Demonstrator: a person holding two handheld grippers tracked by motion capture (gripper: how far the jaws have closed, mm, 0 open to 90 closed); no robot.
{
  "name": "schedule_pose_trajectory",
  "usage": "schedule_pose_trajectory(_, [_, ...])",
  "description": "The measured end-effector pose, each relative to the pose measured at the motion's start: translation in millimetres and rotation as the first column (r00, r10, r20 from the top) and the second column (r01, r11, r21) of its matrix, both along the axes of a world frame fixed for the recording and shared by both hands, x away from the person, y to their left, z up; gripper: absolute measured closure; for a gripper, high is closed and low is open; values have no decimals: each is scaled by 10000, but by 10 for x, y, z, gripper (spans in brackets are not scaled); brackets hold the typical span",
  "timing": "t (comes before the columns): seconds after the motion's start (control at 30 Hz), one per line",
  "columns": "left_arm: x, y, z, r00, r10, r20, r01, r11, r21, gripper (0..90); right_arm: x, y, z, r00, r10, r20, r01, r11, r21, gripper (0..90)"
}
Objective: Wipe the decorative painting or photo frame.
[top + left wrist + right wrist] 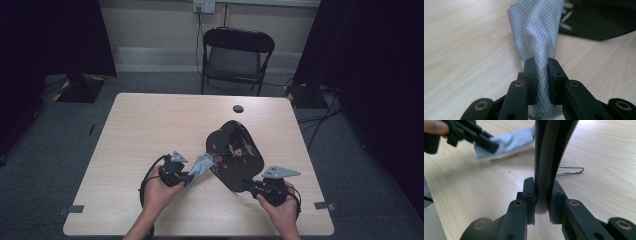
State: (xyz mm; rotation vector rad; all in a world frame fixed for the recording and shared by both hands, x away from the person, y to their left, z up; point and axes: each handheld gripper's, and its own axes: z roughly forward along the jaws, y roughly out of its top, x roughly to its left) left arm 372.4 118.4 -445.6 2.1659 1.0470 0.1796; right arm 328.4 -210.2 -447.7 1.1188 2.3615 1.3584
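Left gripper [541, 62]: my jaws clenching on grey mesh cloth [536, 32], fabric bunching between pads, rest stretching ahead of jaws toward black tray [599, 22]. Right gripper [541, 182]: my jaws gripping rim of black tray [549, 150], edge standing upright between pads, tray tilting up off desk [599, 157]. Wire clip [571, 171] lying on desk just beyond right jaws. Cloth touching tray's edge, between both grippers.

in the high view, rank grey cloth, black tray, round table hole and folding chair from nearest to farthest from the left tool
1. grey cloth, clamped in the left tool.
2. black tray, just right of it.
3. round table hole, near the far edge.
4. folding chair, beyond the table.
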Motion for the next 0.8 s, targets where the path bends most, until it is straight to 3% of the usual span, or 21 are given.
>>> schedule_pose_trajectory(0.3, [38,32,478,9979,11,648,16,9991,-431,795,0,0,-1,10000,-41,-34,41,10000,44,788])
schedule_pose_trajectory(0.53, [30,-25,915,9895,-212,1429,324,9965,-768,795,1,0,0,10000,-23,-28,23,10000,19,788])
schedule_pose_trajectory(0.67, [56,-109,1037,9866,-468,1564,560,9969,-547,794,0,1,0,10000,-27,-34,27,10000,19,788])
schedule_pose_trajectory(0.73, [88,-166,1046,9883,-635,1385,676,9974,-250,794,0,3,1,10000,-25,-26,25,10000,5,788])
schedule_pose_trajectory(0.8, [114,-201,1021,9894,-721,1257,753,9969,-208,793,1,4,0,10000,-18,-21,18,10000,5,788])
